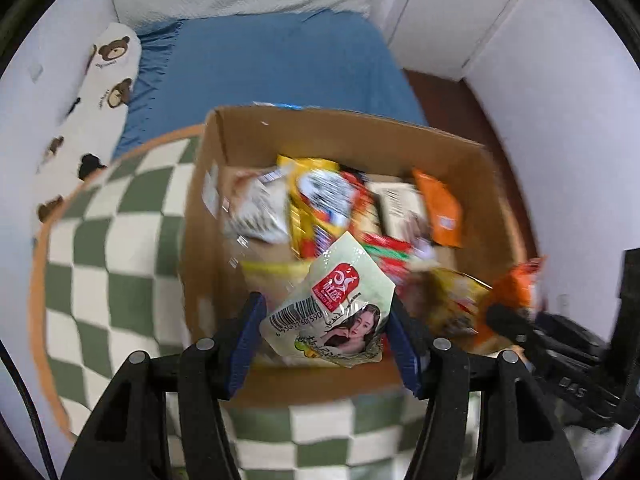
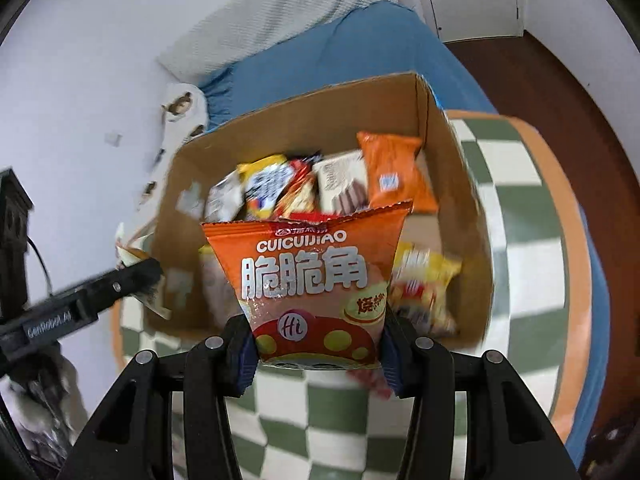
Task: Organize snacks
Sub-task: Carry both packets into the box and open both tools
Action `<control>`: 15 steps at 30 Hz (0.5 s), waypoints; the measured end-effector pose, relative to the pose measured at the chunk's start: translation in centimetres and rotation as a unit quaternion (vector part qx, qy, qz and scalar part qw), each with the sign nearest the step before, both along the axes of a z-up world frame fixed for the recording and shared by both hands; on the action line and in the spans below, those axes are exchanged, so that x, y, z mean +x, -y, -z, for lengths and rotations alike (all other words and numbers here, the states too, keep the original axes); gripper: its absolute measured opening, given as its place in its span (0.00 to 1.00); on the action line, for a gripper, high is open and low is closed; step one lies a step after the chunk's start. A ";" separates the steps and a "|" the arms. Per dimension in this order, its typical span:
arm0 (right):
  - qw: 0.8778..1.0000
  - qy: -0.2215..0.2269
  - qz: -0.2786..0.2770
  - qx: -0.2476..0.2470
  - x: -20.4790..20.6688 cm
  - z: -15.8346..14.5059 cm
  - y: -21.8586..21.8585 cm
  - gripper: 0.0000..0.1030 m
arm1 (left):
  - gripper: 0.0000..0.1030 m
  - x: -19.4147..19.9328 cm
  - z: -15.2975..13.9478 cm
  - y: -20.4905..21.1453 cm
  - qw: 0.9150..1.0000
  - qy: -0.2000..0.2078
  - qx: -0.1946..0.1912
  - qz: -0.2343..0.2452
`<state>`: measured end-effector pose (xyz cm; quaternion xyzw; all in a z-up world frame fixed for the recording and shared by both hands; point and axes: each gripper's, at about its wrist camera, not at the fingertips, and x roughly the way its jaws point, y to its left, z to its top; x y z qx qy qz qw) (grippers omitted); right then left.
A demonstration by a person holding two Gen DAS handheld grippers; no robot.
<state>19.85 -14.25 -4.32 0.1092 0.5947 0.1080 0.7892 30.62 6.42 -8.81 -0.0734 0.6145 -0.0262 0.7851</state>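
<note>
An open cardboard box (image 1: 372,136) (image 2: 288,108) full of snack packets stands on a green-and-white checked mat. My left gripper (image 1: 326,336) is shut on a pale green snack pouch (image 1: 340,296) with a red logo and a barcode, held above the box's near edge. My right gripper (image 2: 318,346) is shut on an orange crisp bag (image 2: 316,268) with white lettering, also held over the box's near side. In the left wrist view the right gripper (image 1: 516,320) and its orange bag (image 1: 516,288) show at the right. The left gripper (image 2: 136,276) shows at the left in the right wrist view.
Inside the box lie a yellow packet (image 1: 316,200), an orange packet (image 2: 394,168), a white-and-brown packet (image 2: 344,188) and several others. The checked mat (image 1: 104,248) lies on a bed with a blue sheet (image 1: 272,64). A bear-print pillow (image 1: 92,92) lies by the wall. Dark wooden floor (image 2: 560,92) is at the right.
</note>
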 end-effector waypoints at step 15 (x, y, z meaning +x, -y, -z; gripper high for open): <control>0.993 -0.108 0.002 -0.053 7.0 8.4 -0.9 0.87 | 0.69 6.5 9.3 -2.7 0.993 -0.109 0.050 -0.014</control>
